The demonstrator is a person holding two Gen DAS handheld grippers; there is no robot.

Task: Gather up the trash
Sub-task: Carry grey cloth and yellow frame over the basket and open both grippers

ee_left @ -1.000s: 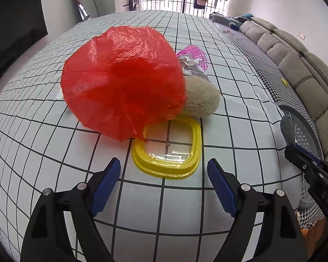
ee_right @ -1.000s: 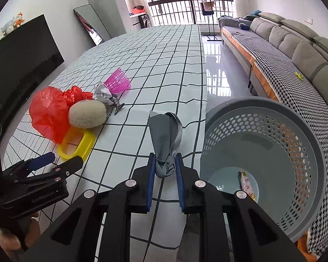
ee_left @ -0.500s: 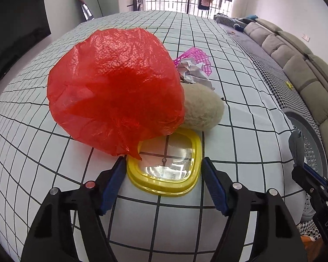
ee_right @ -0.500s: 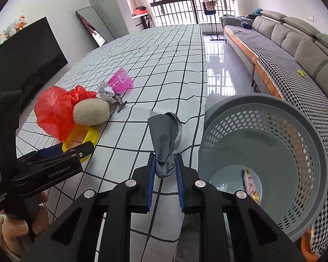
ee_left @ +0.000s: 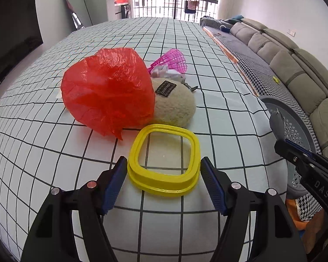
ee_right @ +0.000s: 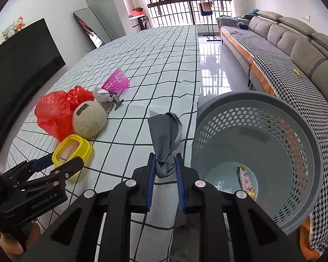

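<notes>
trash first: a grey wrapper is pinched between the shut jaws of the right gripper, just beside the grey basket. left gripper spreads wide around a yellow ring on the checked table, red bag beyond.

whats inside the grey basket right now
One colourful snack wrapper lies on the floor of the grey basket. The rest of the visible bottom looks bare, though the near wall and the right gripper hide part of it.
</notes>
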